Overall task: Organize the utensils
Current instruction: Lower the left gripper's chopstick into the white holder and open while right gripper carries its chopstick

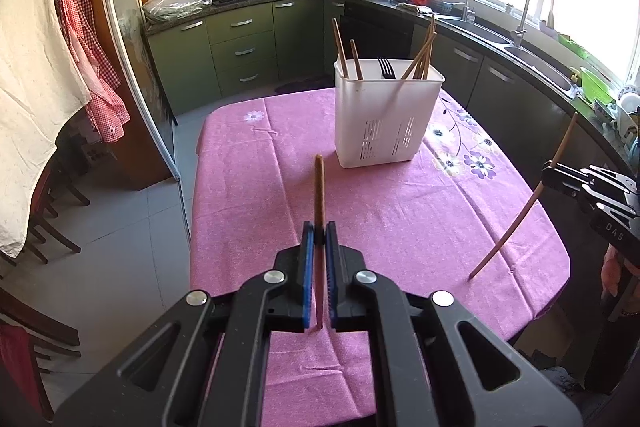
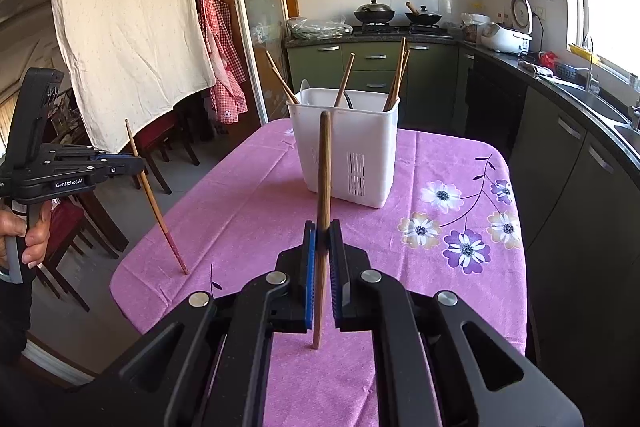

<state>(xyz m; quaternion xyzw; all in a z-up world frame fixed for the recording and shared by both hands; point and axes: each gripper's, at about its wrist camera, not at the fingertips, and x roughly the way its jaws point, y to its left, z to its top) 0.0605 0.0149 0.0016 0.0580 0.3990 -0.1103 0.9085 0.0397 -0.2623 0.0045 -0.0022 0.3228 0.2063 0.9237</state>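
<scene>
Pink cloth with purple and white flowers [image 1: 400, 211] covers the table, and a white plastic utensil caddy with slotted sides [image 1: 386, 115] stands on it toward the far end. Several brown wooden chopsticks [image 1: 420, 57] lean in the caddy's right part, two more wooden sticks [image 1: 346, 53] rise from its left part, and a black fork [image 1: 386, 67] pokes up near the middle.

On the near side of the table, the left gripper [image 1: 319, 233] has its blue-padded jaws pressed together on a single brown wooden chopstick with a reddish lower end [image 1: 319, 187]; the stick runs nearly upright between the pads, and its lower tip hangs close over the cloth. From the right wrist view this same stick slants beside the table's left edge, and a hand [image 2: 34, 239] grips the tool's handle.

Further right, the right gripper [image 2: 323, 233] pinches a second, plain brown wooden chopstick [image 2: 323, 167], its jaws likewise closed on the shaft. That stick stands almost vertical in front of the caddy, well apart from it, and its bottom end is near the cloth; whether it touches cannot be told.
</scene>
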